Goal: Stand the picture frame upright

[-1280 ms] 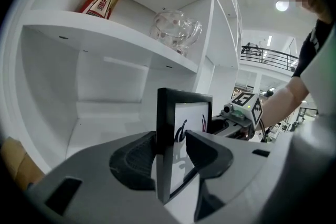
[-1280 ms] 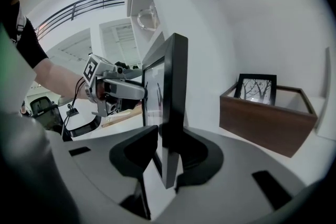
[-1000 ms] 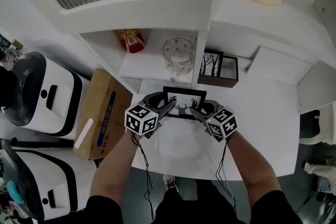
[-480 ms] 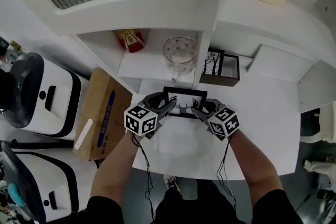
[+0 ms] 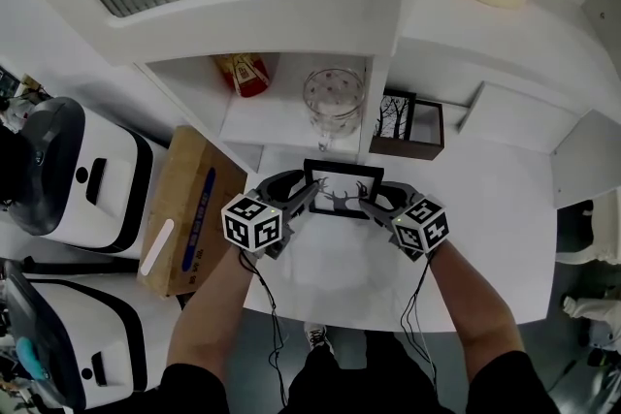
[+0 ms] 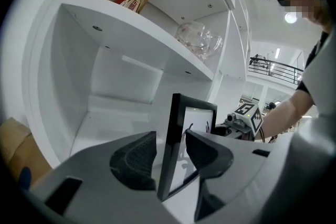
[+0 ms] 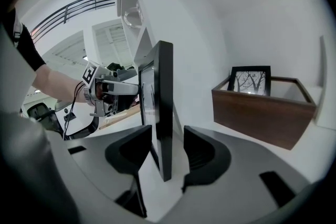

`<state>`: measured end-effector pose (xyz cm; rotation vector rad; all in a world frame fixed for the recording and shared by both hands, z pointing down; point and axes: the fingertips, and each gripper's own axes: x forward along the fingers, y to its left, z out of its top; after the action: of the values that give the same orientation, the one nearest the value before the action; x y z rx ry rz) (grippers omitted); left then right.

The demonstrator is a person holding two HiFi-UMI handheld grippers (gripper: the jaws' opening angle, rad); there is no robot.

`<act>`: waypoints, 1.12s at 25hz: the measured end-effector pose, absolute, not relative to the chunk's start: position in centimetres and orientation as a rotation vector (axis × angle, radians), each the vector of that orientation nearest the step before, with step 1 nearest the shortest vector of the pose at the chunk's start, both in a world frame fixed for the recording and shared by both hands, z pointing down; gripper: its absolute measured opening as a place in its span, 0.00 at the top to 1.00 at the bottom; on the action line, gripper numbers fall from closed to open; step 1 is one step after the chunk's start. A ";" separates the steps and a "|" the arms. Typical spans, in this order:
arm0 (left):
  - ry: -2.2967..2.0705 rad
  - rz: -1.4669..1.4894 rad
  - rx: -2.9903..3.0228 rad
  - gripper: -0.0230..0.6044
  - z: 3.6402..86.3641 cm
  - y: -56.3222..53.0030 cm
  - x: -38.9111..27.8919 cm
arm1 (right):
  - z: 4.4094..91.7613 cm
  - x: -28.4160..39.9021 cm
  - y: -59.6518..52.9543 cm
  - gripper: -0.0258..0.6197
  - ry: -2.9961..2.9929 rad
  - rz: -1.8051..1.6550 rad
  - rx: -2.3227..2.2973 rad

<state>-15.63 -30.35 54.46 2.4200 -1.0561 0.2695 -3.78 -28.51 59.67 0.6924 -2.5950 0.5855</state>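
Note:
The black picture frame (image 5: 342, 192) with a deer silhouette stands upright on the white table (image 5: 466, 247), below the shelf unit. My left gripper (image 5: 303, 194) straddles its left edge. In the left gripper view the frame (image 6: 178, 134) sits between the jaws of the left gripper (image 6: 170, 152), and a gap shows beside the pads. My right gripper (image 5: 371, 197) straddles the right edge. Its jaws have just been opening, and in the right gripper view the frame (image 7: 160, 107) stands free between the pads of the right gripper (image 7: 167, 152).
A brown wooden box (image 5: 406, 126) holding a small tree picture stands just behind and right of the frame. A glass mug (image 5: 332, 102) and a bottle (image 5: 243, 73) are on the shelf above. A cardboard box (image 5: 184, 208) and white appliances (image 5: 78, 170) lie off the table's left.
The right gripper's marker cube has drifted slightly right and the left one slightly left and rolled a little. The frame stays upright in the same place.

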 end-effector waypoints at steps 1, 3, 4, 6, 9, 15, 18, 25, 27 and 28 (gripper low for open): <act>-1.063 0.267 2.418 0.68 54.4 -30.3 -15.8 | 59.6 -3.6 -28.5 0.69 -2.598 0.593 0.697; -1.076 0.263 2.416 0.68 54.3 -30.1 -16.2 | 59.4 -3.3 -28.4 0.68 -2.604 0.605 0.704; -1.082 0.260 2.413 0.68 54.2 -30.0 -16.4 | 59.3 -3.1 -28.3 0.68 -2.607 0.610 0.708; -1.095 0.256 2.408 0.68 54.1 -29.8 -16.9 | 59.1 -2.8 -28.2 0.68 -2.612 0.616 0.719; -1.112 0.259 2.400 0.68 54.0 -29.1 -17.8 | 58.8 -2.1 -27.8 0.67 -2.616 0.623 0.740; -1.134 0.254 2.391 0.79 53.5 -27.1 -19.2 | 57.8 -0.2 -26.9 0.68 -2.620 0.647 0.834; -1.138 0.248 2.387 0.86 53.2 -25.6 -19.6 | 57.0 0.5 -26.1 0.68 -2.630 0.660 0.896; -1.126 0.320 2.418 0.96 52.6 -22.0 -19.9 | 55.0 1.4 -23.9 0.93 -2.619 0.646 1.051; -1.100 0.341 2.439 0.96 52.3 -20.8 -19.6 | 54.6 1.4 -23.2 0.94 -2.607 0.655 1.094; -1.092 0.346 2.447 0.96 52.1 -20.2 -19.5 | 54.3 1.3 -22.7 0.95 -2.605 0.658 1.108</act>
<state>-19.54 -20.18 52.09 2.4473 -1.0920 0.3460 1.29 -22.69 54.32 1.1081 -2.6053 0.6583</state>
